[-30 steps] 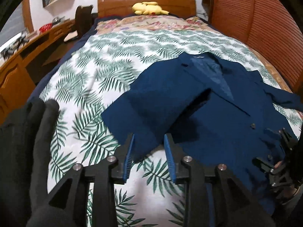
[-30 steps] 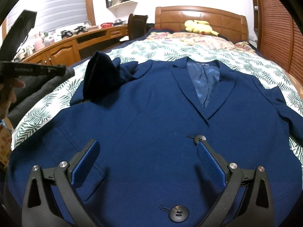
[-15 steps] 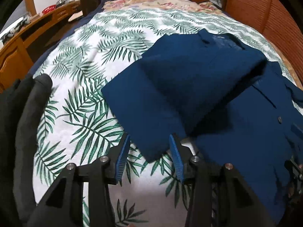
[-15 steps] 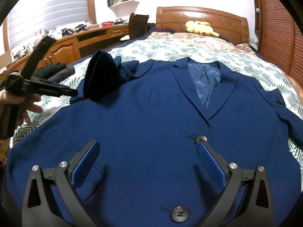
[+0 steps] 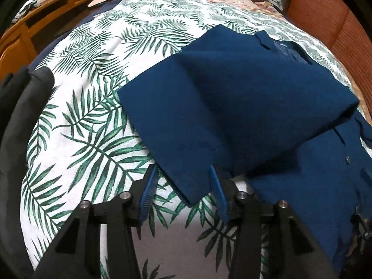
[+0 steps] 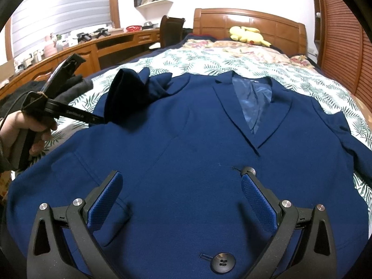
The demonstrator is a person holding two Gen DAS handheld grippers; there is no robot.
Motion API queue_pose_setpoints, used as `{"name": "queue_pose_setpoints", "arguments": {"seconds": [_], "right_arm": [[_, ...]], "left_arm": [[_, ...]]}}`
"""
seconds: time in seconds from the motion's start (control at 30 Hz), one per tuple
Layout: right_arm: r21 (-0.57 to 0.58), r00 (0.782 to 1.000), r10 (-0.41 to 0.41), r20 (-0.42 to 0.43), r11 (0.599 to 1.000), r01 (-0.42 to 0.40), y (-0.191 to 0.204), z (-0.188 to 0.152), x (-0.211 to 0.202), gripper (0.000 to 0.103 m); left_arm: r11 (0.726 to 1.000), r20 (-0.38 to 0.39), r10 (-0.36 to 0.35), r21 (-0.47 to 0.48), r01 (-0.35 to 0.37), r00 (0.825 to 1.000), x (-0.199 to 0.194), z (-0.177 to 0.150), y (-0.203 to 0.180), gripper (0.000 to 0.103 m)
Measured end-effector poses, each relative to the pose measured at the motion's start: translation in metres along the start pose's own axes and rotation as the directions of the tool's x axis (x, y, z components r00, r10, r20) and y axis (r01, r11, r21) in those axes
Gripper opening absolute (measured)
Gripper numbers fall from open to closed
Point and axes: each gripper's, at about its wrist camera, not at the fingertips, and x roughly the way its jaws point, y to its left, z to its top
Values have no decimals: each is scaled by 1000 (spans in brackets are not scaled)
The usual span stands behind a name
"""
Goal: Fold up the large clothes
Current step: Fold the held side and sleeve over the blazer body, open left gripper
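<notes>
A navy blue jacket [image 6: 197,144] lies front up on the leaf-print bedspread [image 5: 93,121]. Its left sleeve [image 5: 186,125] is raised off the bed, and its cuff sits between the fingers of my left gripper [image 5: 182,194], which are open around it without pinching. In the right wrist view the left gripper [image 6: 76,116] is beside the lifted sleeve [image 6: 125,97]. My right gripper [image 6: 180,190] is wide open and empty, hovering low over the jacket's front near the buttons [image 6: 222,263].
A dark garment [image 5: 21,121] lies at the bed's left edge. A yellow plush toy [image 6: 248,36] sits by the wooden headboard [image 6: 251,23]. A wooden desk [image 6: 76,53] runs along the left and a slatted wardrobe [image 6: 344,37] stands to the right.
My left gripper has moved in on the sleeve cuff, and the cuff now sits between its fingers. The right gripper has stayed still and open over the jacket.
</notes>
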Motion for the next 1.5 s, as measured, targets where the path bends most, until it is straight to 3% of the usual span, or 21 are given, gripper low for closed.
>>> {"name": "queue_pose_setpoints", "arguments": {"seconds": [0.13, 0.27, 0.43, 0.7, 1.1, 1.27, 1.5], "right_arm": [[-20, 1000, -15, -7, 1000, 15, 3, 2, 1, 103], [0, 1000, -10, -18, 1000, 10, -6, 2, -5, 103], [47, 1000, -29, 9, 999, 29, -28, 2, -32, 103], [117, 990, -131, 48, 985, 124, -86, -13, -88, 103], [186, 983, -183, 30, 967, 175, -137, -41, -127, 103], [194, 984, -178, 28, 966, 169, -142, -45, -131, 103], [184, 985, -172, 21, 969, 165, -150, -56, -135, 103]], "left_arm": [[999, 10, -23, 33, 23, 1000, -11, 4, -8, 4], [997, 113, -5, 75, -4, 994, -44, 13, -32, 1], [991, 251, -74, 131, 42, 965, -100, 27, -76, 1], [960, 327, -179, 265, 92, 928, -163, 29, -154, 1], [884, 299, -291, 449, 135, 909, -181, 17, -266, 1], [861, 264, -312, 485, 154, 913, -182, 5, -295, 1], [855, 201, -316, 485, 186, 927, -183, -12, -307, 9]]}}
